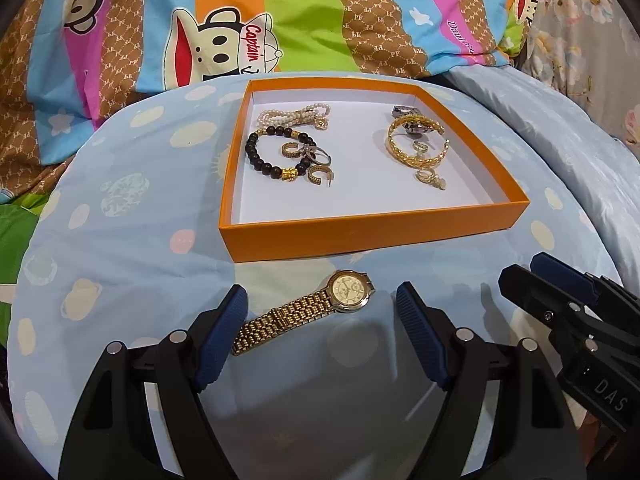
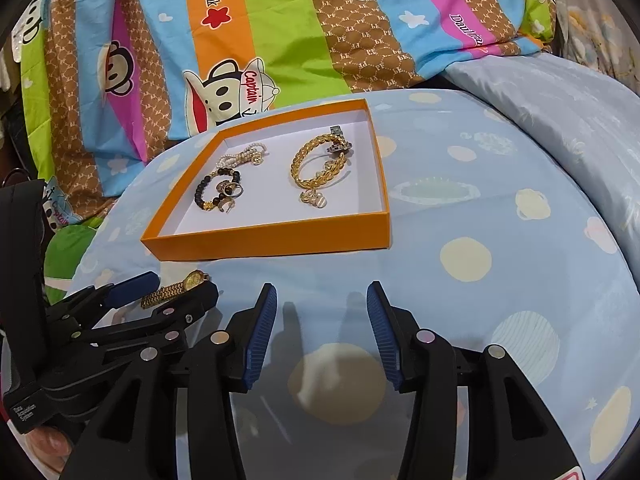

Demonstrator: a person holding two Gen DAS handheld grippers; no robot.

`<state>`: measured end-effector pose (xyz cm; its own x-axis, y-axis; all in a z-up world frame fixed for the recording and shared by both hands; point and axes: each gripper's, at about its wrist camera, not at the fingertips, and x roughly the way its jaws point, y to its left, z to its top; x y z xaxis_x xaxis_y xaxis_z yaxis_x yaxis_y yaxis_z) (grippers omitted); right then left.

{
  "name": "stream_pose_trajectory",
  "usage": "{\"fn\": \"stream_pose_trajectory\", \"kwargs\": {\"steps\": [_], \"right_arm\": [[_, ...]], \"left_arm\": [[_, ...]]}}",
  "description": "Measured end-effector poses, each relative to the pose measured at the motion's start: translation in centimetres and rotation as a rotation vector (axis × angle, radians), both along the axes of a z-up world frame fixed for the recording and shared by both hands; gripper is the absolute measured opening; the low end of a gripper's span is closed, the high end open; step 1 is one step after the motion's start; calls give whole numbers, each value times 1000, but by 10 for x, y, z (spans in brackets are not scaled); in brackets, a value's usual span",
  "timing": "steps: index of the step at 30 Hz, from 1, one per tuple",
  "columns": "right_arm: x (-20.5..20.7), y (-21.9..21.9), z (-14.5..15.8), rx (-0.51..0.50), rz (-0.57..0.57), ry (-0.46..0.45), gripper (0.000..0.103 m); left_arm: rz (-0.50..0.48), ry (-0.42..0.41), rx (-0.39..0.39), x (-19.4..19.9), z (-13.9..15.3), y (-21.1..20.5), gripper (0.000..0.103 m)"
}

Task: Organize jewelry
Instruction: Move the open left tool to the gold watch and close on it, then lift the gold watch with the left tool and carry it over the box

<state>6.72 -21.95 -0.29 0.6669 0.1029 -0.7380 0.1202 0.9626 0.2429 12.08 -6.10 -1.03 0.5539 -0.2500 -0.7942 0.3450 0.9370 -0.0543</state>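
Note:
A gold watch (image 1: 308, 310) lies on the light blue cloth in front of an orange box (image 1: 372, 228). My left gripper (image 1: 322, 300) is open with its fingers on either side of the watch, not touching it. The watch (image 2: 176, 289) and the box (image 2: 272, 240) also show in the right wrist view. The box holds a pearl bracelet (image 1: 294, 116), a black bead bracelet (image 1: 268, 154), rings (image 1: 316, 156), a gold bangle (image 1: 416, 142) and a silver watch (image 1: 406, 114). My right gripper (image 2: 322, 304) is open and empty over the cloth, right of the left gripper (image 2: 168, 286).
The light blue spotted cloth (image 1: 120, 248) covers a rounded surface that drops off at the sides. A striped cartoon blanket (image 1: 240, 20) lies behind the box. A pale blue quilt (image 2: 560, 104) lies at the right.

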Motion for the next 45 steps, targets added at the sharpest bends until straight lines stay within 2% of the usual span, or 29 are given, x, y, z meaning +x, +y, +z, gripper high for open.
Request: {"fn": "stream_pose_trajectory", "kwargs": {"steps": [3, 7, 11, 14, 16, 25, 27, 28, 29, 30, 32, 36, 45], "right_arm": [[1, 2, -1, -5, 4, 1, 48], [2, 3, -3, -12, 6, 10, 49], [3, 4, -5, -20, 7, 19, 52], [5, 5, -7, -26, 7, 27, 54], [6, 6, -8, -28, 7, 34, 54], [8, 12, -11, -62, 9, 50, 55], [9, 13, -10, -64, 14, 48, 52], [8, 14, -10, -69, 15, 47, 47], [8, 15, -10, -72, 20, 46, 40], [8, 16, -10, -72, 23, 46, 37], [8, 17, -10, -76, 29, 47, 22], [9, 21, -10, -80, 44, 51, 2], [7, 25, -8, -102, 46, 34, 0]], "left_arm": [[-3, -2, 7, 0, 0, -1, 72], [-1, -8, 9, -1, 0, -1, 59], [-5, -10, 1, -2, 0, 0, 52], [-6, -14, -6, -2, 1, 0, 40], [-7, -16, -9, -3, 1, 0, 23], [3, -26, -53, -8, 5, 5, 22], [7, -29, -61, -9, 6, 6, 22], [8, -26, -64, -10, 6, 7, 22], [8, -24, -66, -11, 6, 7, 22], [8, -22, -68, -12, 6, 8, 22], [9, -24, -69, -14, 6, 8, 22], [12, -31, -67, -19, 7, 7, 22], [15, -47, -58, -26, 9, 5, 22]]}}
